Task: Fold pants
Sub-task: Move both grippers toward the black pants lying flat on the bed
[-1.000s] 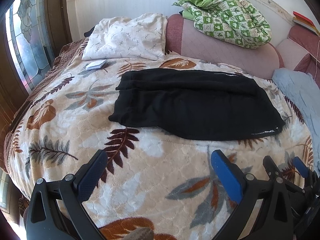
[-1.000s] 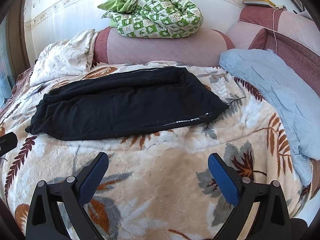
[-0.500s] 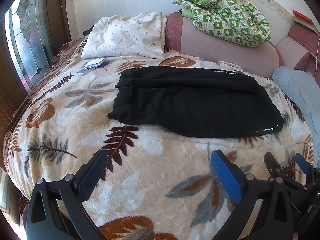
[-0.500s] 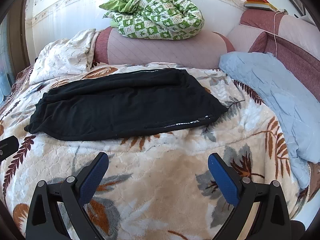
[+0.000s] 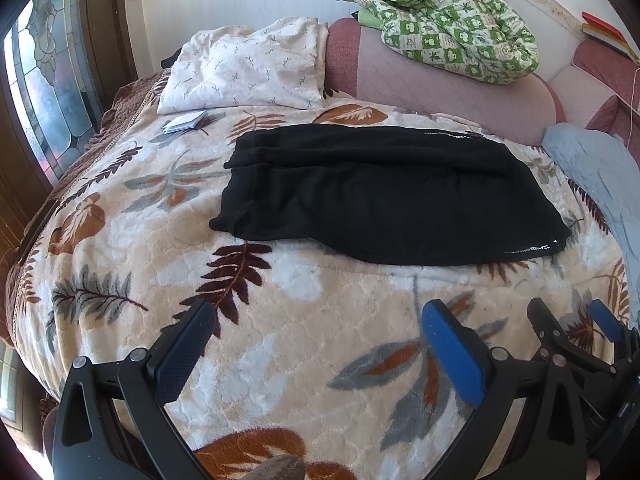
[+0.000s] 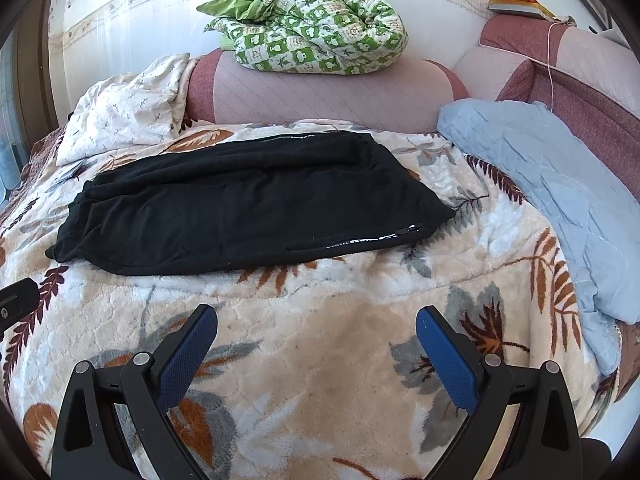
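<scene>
The black pants (image 5: pixel 384 196) lie folded flat across the middle of the leaf-patterned blanket (image 5: pixel 280 352), a glossy zipper (image 6: pixel 360 238) running along the near right edge. Left of them sits a white pillow (image 5: pixel 248 68); right, a pale blue quilt (image 6: pixel 552 184) (close to that corner). Bare blanket separates the pants from the left gripper (image 5: pixel 316 332) and right gripper (image 6: pixel 316 336), both spread wide, holding nothing.

Left gripper (image 5: pixel 316 348) and right gripper (image 6: pixel 316 350): black angular frames, silver screws at the pivots, textured blue pads (image 6: pixel 446 362) lining each finger.
</scene>
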`<state>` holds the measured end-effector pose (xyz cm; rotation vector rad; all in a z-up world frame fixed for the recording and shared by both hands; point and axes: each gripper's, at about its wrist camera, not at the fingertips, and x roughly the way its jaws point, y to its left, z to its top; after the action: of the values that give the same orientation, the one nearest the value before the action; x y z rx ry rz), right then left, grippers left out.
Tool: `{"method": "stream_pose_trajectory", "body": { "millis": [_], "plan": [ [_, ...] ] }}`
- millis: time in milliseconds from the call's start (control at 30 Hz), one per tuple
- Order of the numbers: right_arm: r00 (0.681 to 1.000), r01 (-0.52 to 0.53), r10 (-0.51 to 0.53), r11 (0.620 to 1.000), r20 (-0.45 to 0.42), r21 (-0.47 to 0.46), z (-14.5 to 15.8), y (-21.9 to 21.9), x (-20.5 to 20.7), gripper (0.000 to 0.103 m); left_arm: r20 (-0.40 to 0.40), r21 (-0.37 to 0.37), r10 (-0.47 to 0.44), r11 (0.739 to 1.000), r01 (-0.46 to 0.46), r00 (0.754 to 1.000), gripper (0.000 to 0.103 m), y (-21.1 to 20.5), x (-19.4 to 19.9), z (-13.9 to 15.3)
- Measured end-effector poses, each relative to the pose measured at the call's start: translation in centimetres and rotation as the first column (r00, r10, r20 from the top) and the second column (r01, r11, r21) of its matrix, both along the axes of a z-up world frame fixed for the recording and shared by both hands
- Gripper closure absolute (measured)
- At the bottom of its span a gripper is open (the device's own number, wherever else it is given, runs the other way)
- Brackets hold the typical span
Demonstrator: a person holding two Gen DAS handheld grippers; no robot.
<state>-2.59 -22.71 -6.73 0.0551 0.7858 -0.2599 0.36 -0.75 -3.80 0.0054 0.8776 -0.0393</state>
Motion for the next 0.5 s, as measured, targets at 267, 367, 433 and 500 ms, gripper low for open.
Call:
{"method": "stream_pose_trajectory", "body": {
  "millis": [267, 367, 433, 500],
  "plan": [
    [1.000, 0.006, -0.006, 1.000, -0.012, 0.010, -0.54, -0.22, 0.05, 0.002, -0.022, 0.005, -0.010, 1.000, 0.011, 1.000, 0.000, -0.29, 0.13, -0.62],
    [1.000, 0.006, -0.006, 1.000, -0.015, 0.008, -0.60, -0.03, 0.14, 0.002, -0.025, 0.004, -0.012, 1.000, 0.012, 1.000, 0.000, -0.33, 0.19, -0.72],
    [1.000, 0.003, -0.003, 1.000, -0.017, 0.007, -0.67, 0.03, 0.20, 0.002, -0.028, 0.004, -0.012, 1.000, 0.012, 1.000, 0.000, -0.32, 0.29, -0.83],
    [1.000, 0.002, -0.001, 1.000, -0.019, 0.007, -0.75, 0.09, 0.25, 0.002, -0.032, 0.003, -0.010, 1.000, 0.010, 0.999, 0.000, -0.25, 0.41, -0.99]
  ]
}}
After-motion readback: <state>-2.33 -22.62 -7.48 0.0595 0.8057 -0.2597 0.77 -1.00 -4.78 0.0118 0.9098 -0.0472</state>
